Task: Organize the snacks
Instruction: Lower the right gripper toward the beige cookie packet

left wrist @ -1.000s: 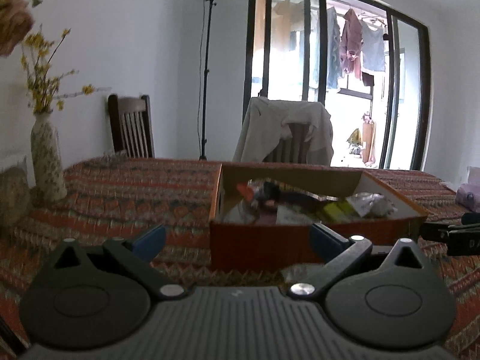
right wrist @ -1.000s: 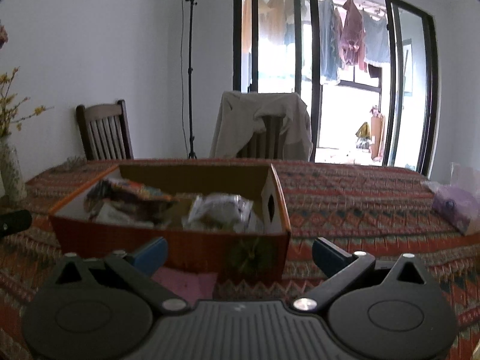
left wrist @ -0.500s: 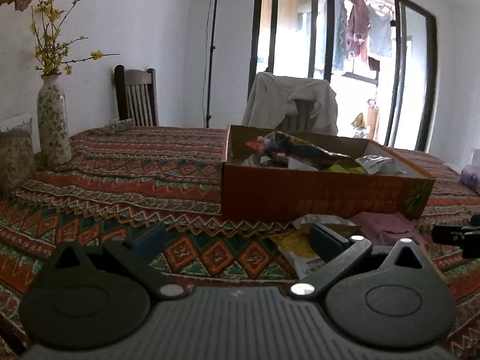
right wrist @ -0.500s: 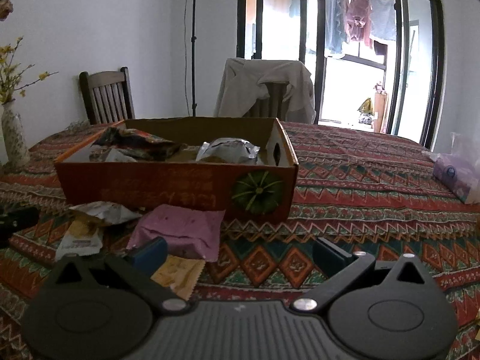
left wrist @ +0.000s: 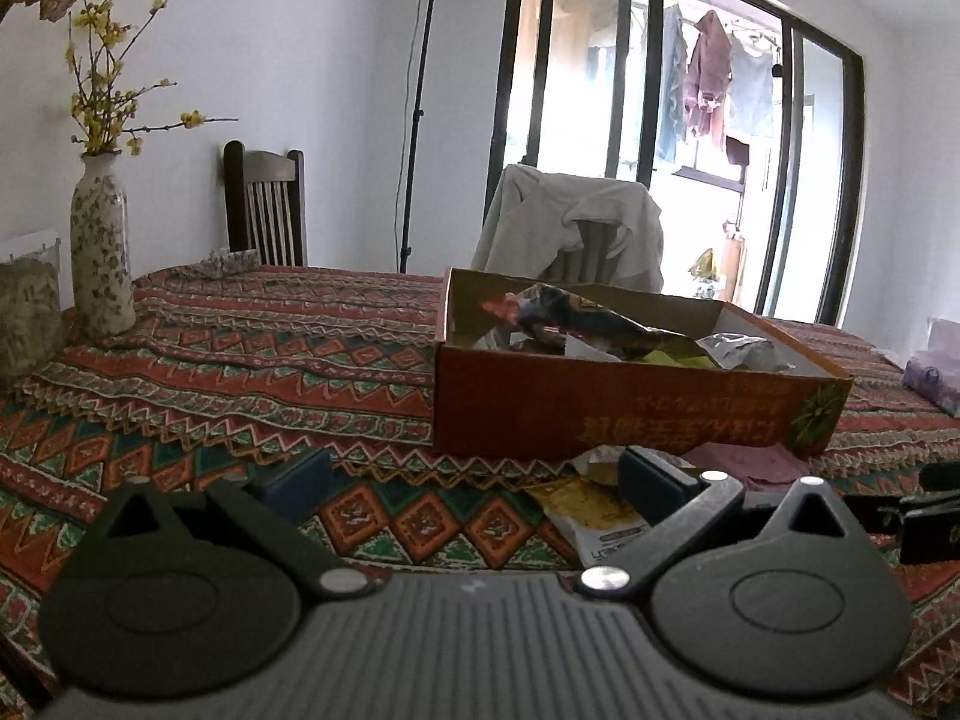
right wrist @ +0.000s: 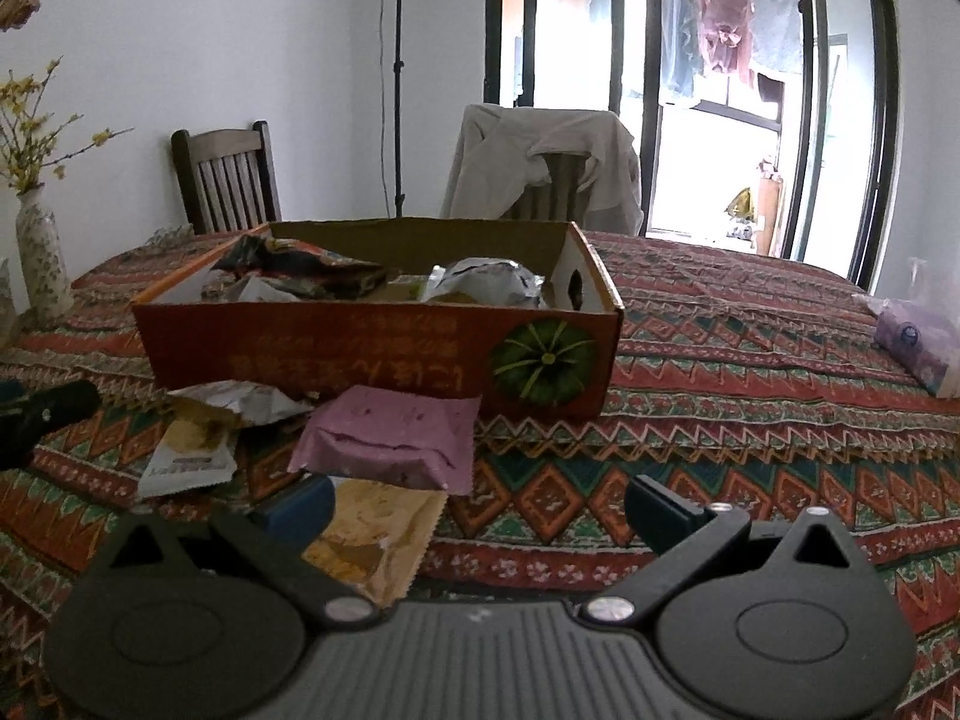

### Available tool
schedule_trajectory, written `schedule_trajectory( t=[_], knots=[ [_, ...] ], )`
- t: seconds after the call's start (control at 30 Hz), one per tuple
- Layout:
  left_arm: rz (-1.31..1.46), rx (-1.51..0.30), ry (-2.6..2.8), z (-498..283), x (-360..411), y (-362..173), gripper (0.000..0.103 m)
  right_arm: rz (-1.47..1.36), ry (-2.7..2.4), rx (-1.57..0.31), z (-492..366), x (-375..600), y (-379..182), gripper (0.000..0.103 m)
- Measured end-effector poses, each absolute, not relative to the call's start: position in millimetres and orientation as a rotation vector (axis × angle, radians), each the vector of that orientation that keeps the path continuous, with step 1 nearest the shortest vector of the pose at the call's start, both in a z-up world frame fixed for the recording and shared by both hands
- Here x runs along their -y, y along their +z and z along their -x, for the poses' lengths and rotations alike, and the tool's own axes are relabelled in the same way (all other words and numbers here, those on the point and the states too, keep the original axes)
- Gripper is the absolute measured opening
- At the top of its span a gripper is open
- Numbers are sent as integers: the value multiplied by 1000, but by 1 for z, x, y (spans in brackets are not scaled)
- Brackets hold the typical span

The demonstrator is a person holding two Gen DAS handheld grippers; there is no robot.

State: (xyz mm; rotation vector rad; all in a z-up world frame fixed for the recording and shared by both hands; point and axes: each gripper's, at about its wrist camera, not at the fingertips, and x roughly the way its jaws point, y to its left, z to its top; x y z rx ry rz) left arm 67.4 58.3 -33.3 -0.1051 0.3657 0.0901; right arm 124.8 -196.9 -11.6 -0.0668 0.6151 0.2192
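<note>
Two grippers (left wrist: 474,477) (right wrist: 480,504) spread empty, packets (right wrist: 390,438) against box (right wrist: 372,354) front edge

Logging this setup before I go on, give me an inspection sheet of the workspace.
Surface: table under a patterned cloth.
Job's things: orange box holding snack packets; pink packet, white packet and yellow packet lie on the cloth in front of it.
Clutter: vase of flowers; purple pack.
Grippers: left gripper and right gripper open, holding nothing.
Cables: nothing seen.
Surroundings: two chairs, lamp stand, laundry outside glass doors.
</note>
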Motion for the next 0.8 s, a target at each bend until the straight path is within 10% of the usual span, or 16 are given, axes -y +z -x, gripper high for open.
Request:
schedule_trajectory(
  t=[0.8],
  knots=[
    [139, -366, 89, -67, -63, -35, 103, 92, 288, -759, -155, 148, -40, 103]
  ],
)
